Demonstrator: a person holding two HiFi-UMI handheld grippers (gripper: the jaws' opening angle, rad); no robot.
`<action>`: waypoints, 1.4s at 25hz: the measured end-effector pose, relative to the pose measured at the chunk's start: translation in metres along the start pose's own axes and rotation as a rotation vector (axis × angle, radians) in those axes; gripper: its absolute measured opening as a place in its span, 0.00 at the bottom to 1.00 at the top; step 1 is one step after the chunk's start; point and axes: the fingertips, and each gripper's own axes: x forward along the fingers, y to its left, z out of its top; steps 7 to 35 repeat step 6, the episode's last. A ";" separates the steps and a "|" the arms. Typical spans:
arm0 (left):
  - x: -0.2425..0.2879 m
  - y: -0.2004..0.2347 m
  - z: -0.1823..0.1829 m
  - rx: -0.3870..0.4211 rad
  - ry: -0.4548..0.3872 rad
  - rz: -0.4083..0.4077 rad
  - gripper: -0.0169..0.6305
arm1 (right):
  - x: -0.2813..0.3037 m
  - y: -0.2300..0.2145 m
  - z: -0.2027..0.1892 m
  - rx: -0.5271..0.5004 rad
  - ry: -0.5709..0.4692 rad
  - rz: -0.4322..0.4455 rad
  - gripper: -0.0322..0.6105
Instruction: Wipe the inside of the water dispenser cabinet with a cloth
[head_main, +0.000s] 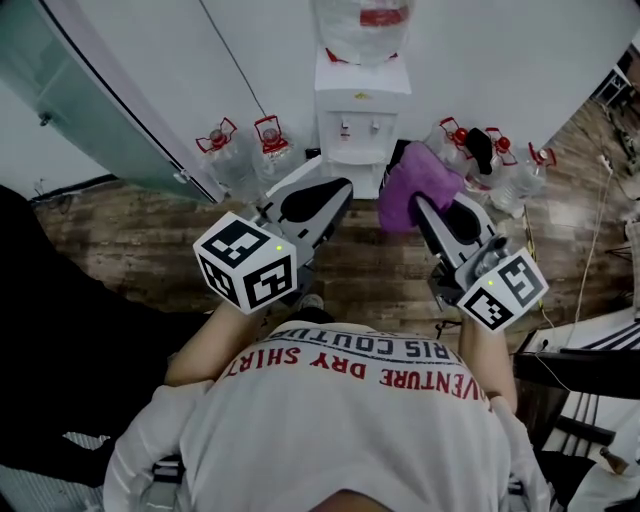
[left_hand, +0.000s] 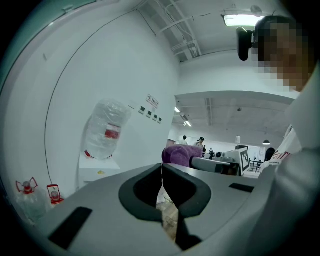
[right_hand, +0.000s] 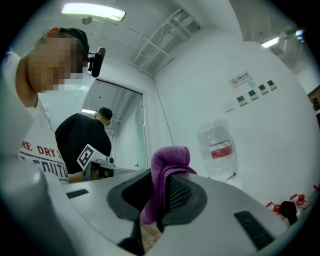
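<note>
Head view: right gripper (head_main: 420, 203) clamps the purple cloth (head_main: 428, 176), left gripper (head_main: 338, 188) closed empty, both partly hiding the water dispenser (head_main: 362, 112) cabinet.

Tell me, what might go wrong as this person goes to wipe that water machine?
The purple fluffy cloth is pinched only by a fold in the right claw, so it might slip out during wiping. Clear plastic jugs with red handles crowd both sides of the white water dispenser; an arm could knock one over.
</note>
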 end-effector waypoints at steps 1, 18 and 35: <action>-0.001 -0.004 0.001 0.004 -0.003 0.002 0.07 | -0.003 0.001 0.002 -0.002 -0.002 0.001 0.15; -0.013 -0.043 0.008 0.014 -0.005 0.005 0.07 | -0.036 0.022 0.019 -0.006 -0.004 0.005 0.15; -0.013 -0.043 0.008 0.014 -0.005 0.005 0.07 | -0.036 0.022 0.019 -0.006 -0.004 0.005 0.15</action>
